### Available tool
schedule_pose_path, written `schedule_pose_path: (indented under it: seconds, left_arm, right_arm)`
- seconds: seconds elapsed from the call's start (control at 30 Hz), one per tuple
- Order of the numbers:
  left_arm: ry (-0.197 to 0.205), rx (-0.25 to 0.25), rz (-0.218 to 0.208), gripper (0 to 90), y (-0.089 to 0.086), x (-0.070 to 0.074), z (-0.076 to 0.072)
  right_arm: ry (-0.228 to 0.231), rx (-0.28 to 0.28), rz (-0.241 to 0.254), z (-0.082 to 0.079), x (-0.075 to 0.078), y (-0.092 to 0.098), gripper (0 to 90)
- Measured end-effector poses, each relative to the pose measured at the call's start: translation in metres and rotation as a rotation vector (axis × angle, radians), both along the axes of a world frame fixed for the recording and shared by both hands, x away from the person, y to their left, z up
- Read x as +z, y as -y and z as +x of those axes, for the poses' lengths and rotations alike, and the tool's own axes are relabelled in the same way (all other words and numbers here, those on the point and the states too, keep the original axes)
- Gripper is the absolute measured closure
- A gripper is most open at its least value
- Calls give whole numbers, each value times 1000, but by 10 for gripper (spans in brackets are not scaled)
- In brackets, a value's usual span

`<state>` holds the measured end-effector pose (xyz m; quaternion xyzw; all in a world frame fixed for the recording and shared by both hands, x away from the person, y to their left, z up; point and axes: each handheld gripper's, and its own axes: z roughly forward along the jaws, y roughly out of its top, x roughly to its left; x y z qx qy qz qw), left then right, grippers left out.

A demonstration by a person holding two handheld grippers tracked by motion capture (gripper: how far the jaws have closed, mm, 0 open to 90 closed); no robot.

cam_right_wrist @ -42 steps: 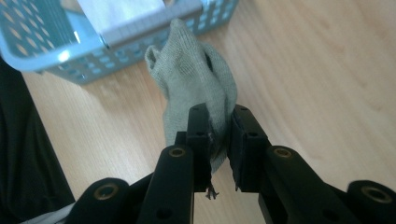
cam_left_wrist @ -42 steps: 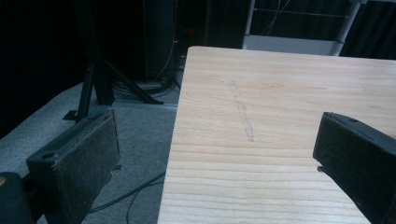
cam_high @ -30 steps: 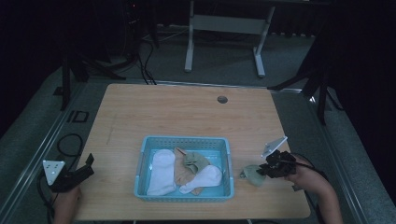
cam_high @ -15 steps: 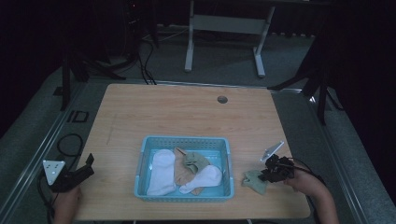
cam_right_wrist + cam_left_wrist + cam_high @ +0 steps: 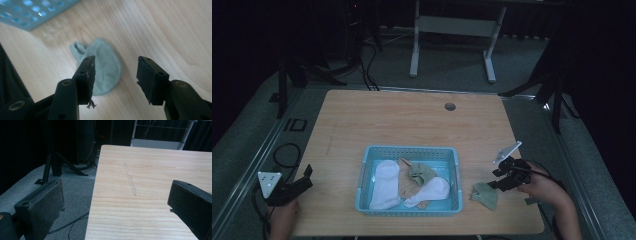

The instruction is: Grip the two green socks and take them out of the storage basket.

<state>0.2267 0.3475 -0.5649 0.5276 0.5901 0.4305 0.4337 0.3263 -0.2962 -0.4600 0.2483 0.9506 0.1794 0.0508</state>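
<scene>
High view first: pale wooden worktop (image 5: 412,125) carrying a light-blue perforated plastic basket (image 5: 408,152) near its front middle, piled with white, tan and green socks. Just right of the basket, a small crumpled grey-green sock (image 5: 485,193) lying alone on the wood, right gripper (image 5: 501,181) poised at it, probably to sort it apart from the rest. Left gripper (image 5: 301,181) parked at the near left corner, likely kept clear.

Left gripper view: jaws spread wide, nothing between them, straddling the worktop's left edge above grey floor (image 5: 70,195).

Right gripper view: jaws parted over the grey-green sock (image 5: 106,67), not touching it, basket corner (image 5: 32,12) at far left.
</scene>
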Motion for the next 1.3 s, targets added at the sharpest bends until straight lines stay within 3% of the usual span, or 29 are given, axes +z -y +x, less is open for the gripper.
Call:
schedule_pose_path:
  seconds: [0.13, 0.23, 0.63, 0.83, 1.3]
  left_arm:
    - [0, -4, 0, 4, 0, 0, 0]
    - [1, -5, -6, 4, 0, 0, 0]
    - [-1, -8, -5, 3, -1, 0, 0]
    - [0, -10, -3, 4, 0, 0, 0]
    - [-1, -8, -2, 4, 0, 0, 0]
  right_arm:
    - [17, 19, 4, 0, 10, -9, 440]
    - [6, 27, 18, 0, 15, -16, 417]
    - [43, 82, 64, 2, 35, -46, 416]
    - [49, 140, 71, 2, 46, -66, 412]
    - [74, 227, 55, 2, 48, -109, 423]
